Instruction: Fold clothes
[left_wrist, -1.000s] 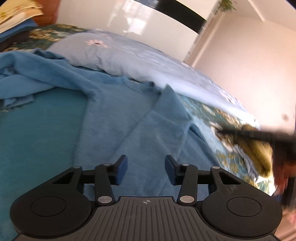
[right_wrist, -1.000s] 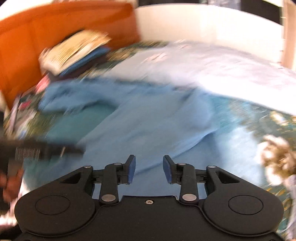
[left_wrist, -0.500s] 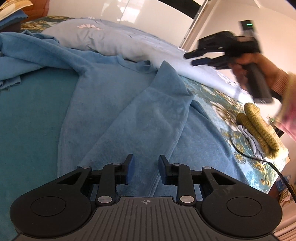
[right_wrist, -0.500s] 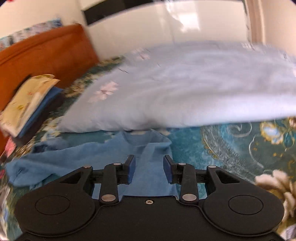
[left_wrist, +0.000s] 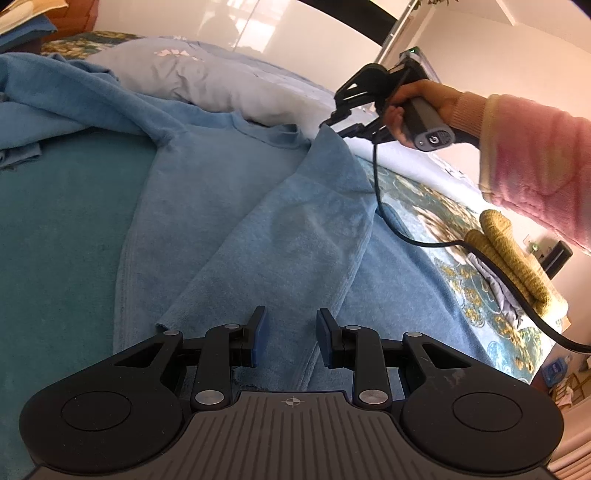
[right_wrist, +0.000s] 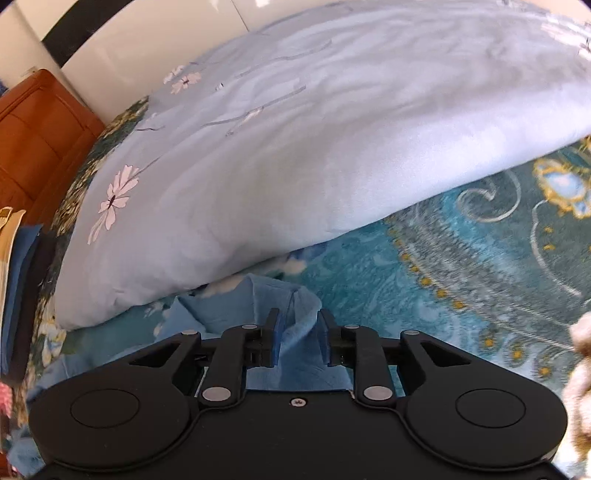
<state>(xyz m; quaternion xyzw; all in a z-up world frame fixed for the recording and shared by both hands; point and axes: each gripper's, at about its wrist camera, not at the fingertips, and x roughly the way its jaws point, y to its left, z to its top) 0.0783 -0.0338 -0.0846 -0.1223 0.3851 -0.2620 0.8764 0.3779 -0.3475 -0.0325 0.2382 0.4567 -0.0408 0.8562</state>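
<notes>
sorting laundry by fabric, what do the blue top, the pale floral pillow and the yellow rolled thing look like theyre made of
Blue top: looks like soft fleece or brushed cotton; matte, fuzzy nap, limp folds.
Pale floral pillow: smooth woven cover, likely cotton or a blend; slight sheen, fine creases, printed flowers.
Yellow rolled thing: seemingly chunky knit, maybe wool or acrylic; coarse looped texture. Fibre itself can't be confirmed.

bed (right_wrist: 461, 266) with teal floral cover, pale blue duvet (right_wrist: 295, 129) heaped on it, orange-brown headboard (right_wrist: 40, 147) – glossy white wall panels (left_wrist: 166, 18), bright daylight

Bright daylight, wall glare, fisheye-warped edges
</notes>
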